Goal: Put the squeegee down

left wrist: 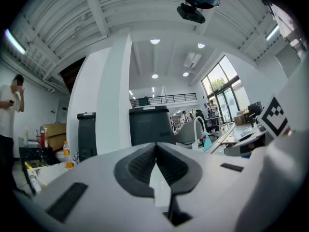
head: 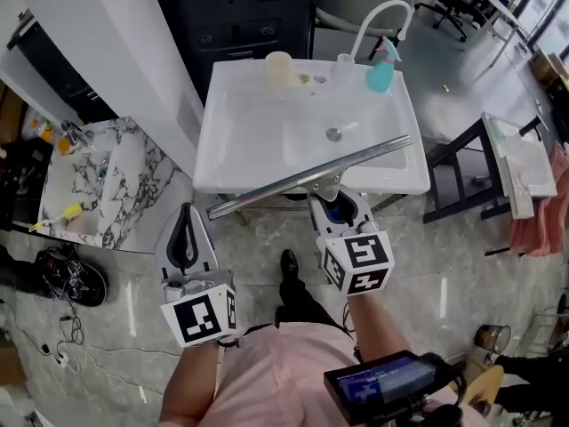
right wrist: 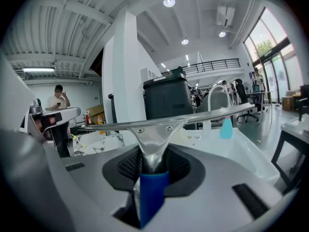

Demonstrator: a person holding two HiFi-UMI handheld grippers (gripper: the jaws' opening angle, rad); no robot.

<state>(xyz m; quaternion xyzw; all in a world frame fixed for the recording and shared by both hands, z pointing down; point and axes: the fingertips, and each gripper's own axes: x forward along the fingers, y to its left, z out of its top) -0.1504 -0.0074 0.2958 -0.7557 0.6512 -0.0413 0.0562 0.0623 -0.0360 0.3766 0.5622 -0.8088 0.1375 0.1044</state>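
Note:
My right gripper [head: 331, 201] is shut on the squeegee [head: 307, 174], its jaws clamped on the blue handle [right wrist: 152, 190]. The long metal blade [right wrist: 164, 121] lies crosswise above the front rim of the white sink [head: 222, 163] and runs from lower left to upper right in the head view. The left gripper [head: 186, 229] hangs to the left of it, short of the sink's front edge, shut with nothing between its pads [left wrist: 155, 166].
On the sink's back edge stand a white curved tap [head: 378, 20], a teal spray bottle [head: 382, 68] and a pale cup [head: 278, 68]. A marbled basin [head: 107, 181] with small items is at the left, a dark-legged table [head: 498, 163] at the right. A person stands far off [right wrist: 57, 100].

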